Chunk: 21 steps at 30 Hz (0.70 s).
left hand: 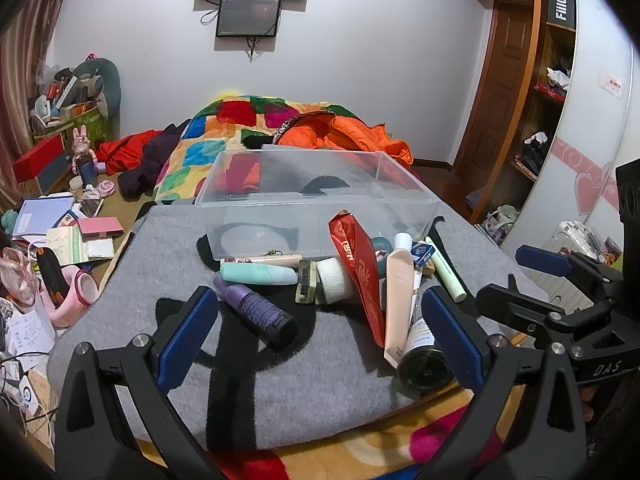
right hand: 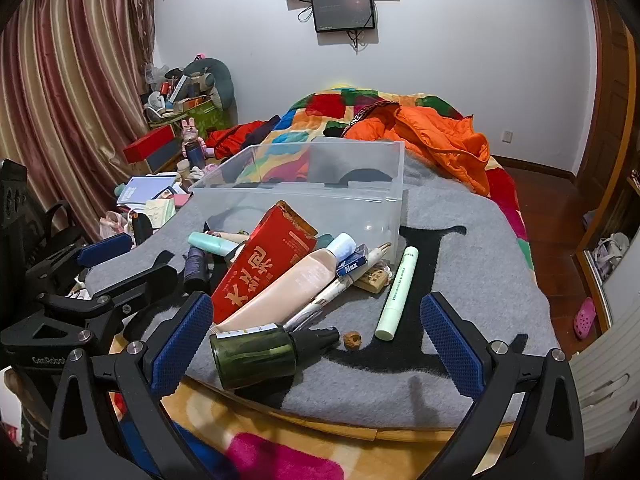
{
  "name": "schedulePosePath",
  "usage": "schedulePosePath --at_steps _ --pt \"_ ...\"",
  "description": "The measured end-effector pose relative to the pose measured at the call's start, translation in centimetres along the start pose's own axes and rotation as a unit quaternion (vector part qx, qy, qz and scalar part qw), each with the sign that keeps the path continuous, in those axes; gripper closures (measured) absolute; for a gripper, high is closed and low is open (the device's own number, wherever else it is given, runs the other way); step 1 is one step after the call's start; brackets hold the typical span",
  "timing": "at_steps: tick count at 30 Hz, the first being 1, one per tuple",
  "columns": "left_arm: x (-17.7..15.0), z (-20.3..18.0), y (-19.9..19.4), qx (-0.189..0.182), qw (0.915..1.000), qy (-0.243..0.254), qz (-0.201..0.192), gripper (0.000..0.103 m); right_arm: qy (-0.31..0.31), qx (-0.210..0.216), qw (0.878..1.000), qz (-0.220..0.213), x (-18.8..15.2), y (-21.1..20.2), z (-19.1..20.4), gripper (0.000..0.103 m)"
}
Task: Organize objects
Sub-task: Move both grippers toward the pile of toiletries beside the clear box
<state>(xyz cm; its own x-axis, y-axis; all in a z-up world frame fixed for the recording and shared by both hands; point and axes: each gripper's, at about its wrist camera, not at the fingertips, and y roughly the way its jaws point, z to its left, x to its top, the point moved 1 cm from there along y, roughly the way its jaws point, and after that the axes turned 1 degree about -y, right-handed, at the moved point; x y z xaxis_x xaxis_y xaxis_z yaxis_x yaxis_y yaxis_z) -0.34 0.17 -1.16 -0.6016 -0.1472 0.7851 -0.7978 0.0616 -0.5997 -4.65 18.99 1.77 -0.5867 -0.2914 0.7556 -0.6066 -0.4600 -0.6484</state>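
A grey mat (right hand: 460,280) covers a bed in a cluttered bedroom. Green bottle (right hand: 256,354) lies between the right gripper's (right hand: 316,344) spread fingers; left gripper (left hand: 318,332) likewise spread, empty.

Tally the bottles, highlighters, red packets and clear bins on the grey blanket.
Bottles: 2, purple bottle, dark green bottle
Highlighters: 1, pale green highlighter
Red packets: 1, red packet
Clear bins: 1, clear bin
Total: 5

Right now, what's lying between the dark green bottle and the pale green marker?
A small brown nut-like lump on the grey mat, between the dark green bottle and pale green marker; right wrist view.
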Motion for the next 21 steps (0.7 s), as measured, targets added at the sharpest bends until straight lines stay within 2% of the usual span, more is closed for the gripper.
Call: schedulePosePath --at_steps 21 --pt "-0.15 0.27 -0.04 -0.004 1.0 -0.006 0.003 0.0 0.007 0.002 1.0 0.004 -0.12 0.19 -0.23 0.0"
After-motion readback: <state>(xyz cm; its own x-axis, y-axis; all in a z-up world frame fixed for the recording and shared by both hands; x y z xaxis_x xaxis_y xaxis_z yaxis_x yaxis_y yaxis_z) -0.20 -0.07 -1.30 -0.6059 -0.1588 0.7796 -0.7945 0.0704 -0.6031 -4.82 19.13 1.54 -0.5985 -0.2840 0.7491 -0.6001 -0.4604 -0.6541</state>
